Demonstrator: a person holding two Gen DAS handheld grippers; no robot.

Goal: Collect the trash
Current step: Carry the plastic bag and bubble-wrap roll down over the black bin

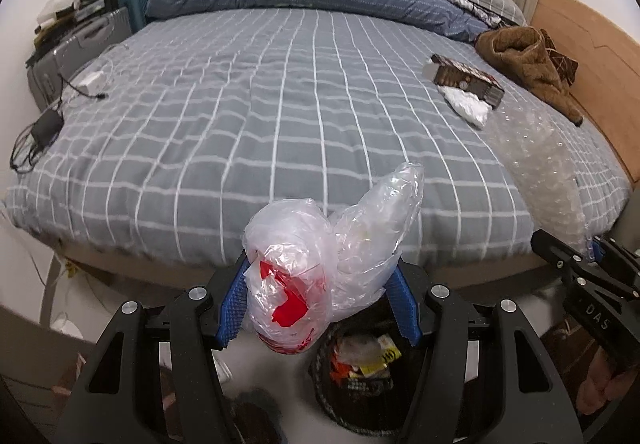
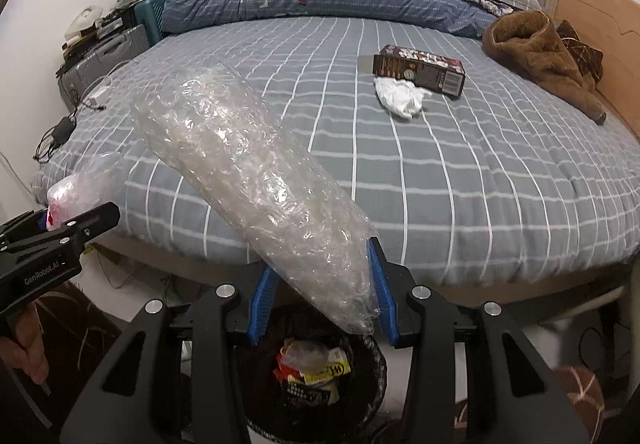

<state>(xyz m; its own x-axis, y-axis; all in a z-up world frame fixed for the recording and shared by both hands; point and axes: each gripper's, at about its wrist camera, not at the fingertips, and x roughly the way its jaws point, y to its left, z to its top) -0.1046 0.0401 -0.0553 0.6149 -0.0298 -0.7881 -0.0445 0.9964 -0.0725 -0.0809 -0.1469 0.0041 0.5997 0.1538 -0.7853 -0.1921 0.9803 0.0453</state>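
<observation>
Left wrist view: the left gripper [image 1: 320, 300] is clamping a crumpled plastic bag [image 1: 316, 268], clear with red print, between its blue pads [image 1: 234, 308]; the bag is bulging toward 12 o'clock, over the bed [image 1: 240, 103] edge. A bin [image 1: 360, 384] holding wrappers is sitting at 6 o'clock, below the jaws. A box [image 1: 468, 79] and tissue [image 1: 466, 105] are lying at 2 o'clock. Right wrist view: the right gripper [image 2: 320, 292] is gripping a roll of bubble wrap [image 2: 256, 179], which is slanting toward 11 o'clock. The bin [image 2: 312, 372] is lying directly beneath at 6 o'clock. The left gripper [image 2: 60, 236] is appearing at 9 o'clock with its bag.
</observation>
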